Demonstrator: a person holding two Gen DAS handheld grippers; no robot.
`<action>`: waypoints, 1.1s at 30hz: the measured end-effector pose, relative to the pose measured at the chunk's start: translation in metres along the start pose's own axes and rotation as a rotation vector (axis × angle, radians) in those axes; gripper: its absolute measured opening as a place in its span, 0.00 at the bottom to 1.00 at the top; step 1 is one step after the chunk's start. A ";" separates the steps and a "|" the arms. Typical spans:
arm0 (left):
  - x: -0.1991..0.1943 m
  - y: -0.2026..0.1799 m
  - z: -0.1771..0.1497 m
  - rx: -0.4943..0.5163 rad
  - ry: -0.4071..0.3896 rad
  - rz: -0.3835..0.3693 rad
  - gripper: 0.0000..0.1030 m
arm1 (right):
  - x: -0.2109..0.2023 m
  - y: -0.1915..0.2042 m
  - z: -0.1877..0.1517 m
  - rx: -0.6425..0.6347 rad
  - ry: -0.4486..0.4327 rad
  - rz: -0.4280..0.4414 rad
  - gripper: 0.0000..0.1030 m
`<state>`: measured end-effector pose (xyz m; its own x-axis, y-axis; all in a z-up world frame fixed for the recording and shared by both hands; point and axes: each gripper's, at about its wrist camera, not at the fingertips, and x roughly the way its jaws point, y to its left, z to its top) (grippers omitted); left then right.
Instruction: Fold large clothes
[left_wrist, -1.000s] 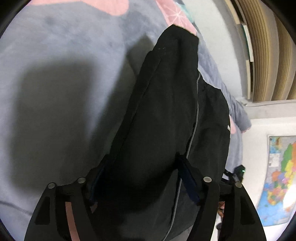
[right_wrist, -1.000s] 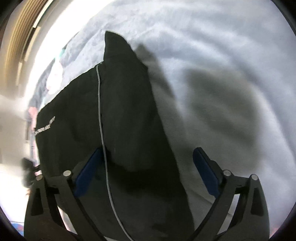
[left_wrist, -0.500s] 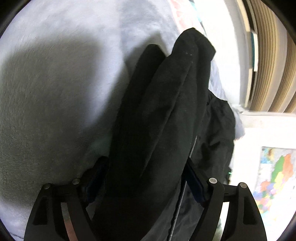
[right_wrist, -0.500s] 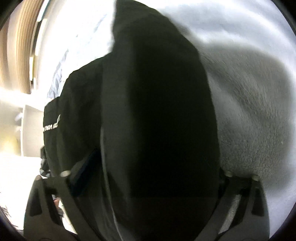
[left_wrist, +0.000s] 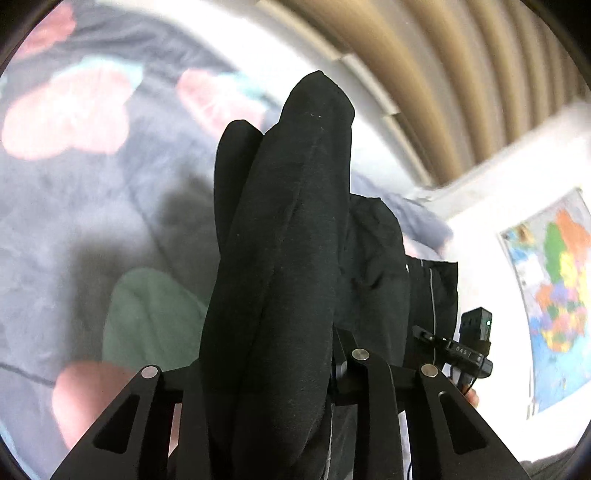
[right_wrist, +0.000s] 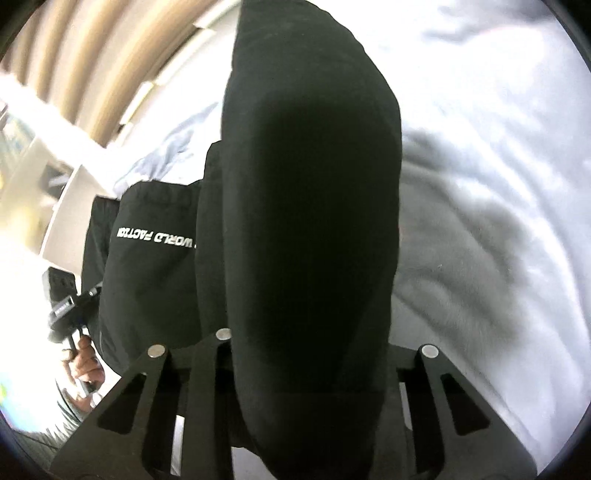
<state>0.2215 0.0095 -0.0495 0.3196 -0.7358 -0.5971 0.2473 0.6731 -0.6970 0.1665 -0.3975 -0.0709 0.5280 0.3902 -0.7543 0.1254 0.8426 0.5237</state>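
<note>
Both grippers have risen since a second ago, when their jaws stood wide around loose cloth. Left gripper (left_wrist: 266, 373): jaws closing, a thick bunch of the black garment (left_wrist: 288, 229) clamped between them. Right gripper (right_wrist: 310, 354): jaws closing too, gripping another fold of the same garment (right_wrist: 310, 192). Garment hangs from both above the grey blanket (left_wrist: 92, 206), which carries pink and green patches. White lettering (right_wrist: 155, 236) shows on the slack middle. Wall map (left_wrist: 554, 295) at right of left view. A hand (right_wrist: 83, 365) visible low left in right view.
</note>
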 end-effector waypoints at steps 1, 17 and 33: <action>0.000 -0.001 0.002 0.007 -0.014 -0.010 0.29 | -0.012 0.012 -0.006 -0.012 -0.013 -0.002 0.24; -0.027 0.047 -0.111 -0.067 0.023 -0.021 0.30 | -0.098 0.062 -0.159 0.008 0.094 -0.075 0.25; 0.014 0.213 -0.206 -0.563 0.118 0.113 0.50 | -0.017 -0.046 -0.232 0.342 0.173 -0.252 0.72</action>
<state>0.0900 0.1272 -0.2887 0.2038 -0.6866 -0.6979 -0.3166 0.6284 -0.7106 -0.0434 -0.3564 -0.1739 0.3009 0.2694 -0.9148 0.5172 0.7598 0.3939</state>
